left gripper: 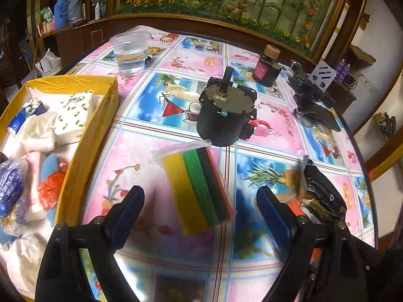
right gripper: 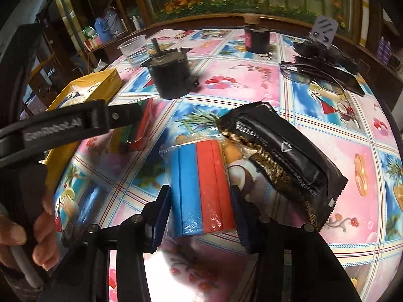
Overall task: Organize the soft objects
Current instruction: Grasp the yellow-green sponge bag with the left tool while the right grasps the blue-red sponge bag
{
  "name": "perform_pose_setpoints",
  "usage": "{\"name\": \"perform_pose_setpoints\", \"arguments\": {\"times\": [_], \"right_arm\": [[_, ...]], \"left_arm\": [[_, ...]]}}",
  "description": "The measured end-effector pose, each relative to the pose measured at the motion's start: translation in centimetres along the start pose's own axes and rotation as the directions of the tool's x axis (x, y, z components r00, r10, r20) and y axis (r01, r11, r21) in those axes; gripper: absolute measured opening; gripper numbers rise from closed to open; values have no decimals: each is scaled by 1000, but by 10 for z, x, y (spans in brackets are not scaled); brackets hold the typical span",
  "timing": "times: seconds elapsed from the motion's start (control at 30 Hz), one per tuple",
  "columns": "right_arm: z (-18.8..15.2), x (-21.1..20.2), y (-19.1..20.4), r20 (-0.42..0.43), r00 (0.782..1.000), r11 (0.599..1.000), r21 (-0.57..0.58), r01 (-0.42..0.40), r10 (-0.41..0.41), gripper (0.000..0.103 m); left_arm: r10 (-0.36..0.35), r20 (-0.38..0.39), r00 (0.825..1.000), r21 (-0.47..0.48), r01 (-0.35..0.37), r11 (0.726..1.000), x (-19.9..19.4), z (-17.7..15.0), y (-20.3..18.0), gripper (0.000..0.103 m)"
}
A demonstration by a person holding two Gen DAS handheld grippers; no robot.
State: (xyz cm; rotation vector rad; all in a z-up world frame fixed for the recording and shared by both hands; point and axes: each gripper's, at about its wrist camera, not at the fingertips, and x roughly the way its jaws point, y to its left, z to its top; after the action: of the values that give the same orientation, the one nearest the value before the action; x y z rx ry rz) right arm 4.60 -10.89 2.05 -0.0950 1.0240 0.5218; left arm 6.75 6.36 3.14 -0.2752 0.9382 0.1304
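Between the right gripper's (right gripper: 200, 214) fingers: glossy, film-wrapped rectangular sponges (right gripper: 201, 188).

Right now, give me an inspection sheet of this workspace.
Surface: round table under a fruit-print cloth.
Job's things: striped sponge pack and blue-red sponge pack lie on the cloth; yellow box holds tissue packs.
Clutter: motor, water cup, ink bottle, glasses, black packet.
Grippers: left tool open above the striped sponge pack; right tool pressed against the blue-red sponge pack's sides.
Cables: nothing seen.
Surroundings: plant mural behind a wooden counter.
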Motion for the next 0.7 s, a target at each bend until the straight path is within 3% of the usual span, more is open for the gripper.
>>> {"name": "perform_pose_setpoints", "arguments": {"times": [0.33, 0.57, 0.7], "right_arm": [[-2, -3, -4, 8, 1000, 1000, 19, -17, 17, 51], [-3, -2, 1, 15, 1000, 1000, -2, 4, -4, 52], [-3, -1, 3, 20, 1000, 1000, -12, 14, -14, 52]], "left_arm": [[70, -4, 998, 42, -70, 997, 29, -1, 2, 89], [77, 35, 996, 99, -80, 992, 22, -9, 4, 67], [77, 38, 996, 109, -80, 991, 20, -10, 4, 61]]}}
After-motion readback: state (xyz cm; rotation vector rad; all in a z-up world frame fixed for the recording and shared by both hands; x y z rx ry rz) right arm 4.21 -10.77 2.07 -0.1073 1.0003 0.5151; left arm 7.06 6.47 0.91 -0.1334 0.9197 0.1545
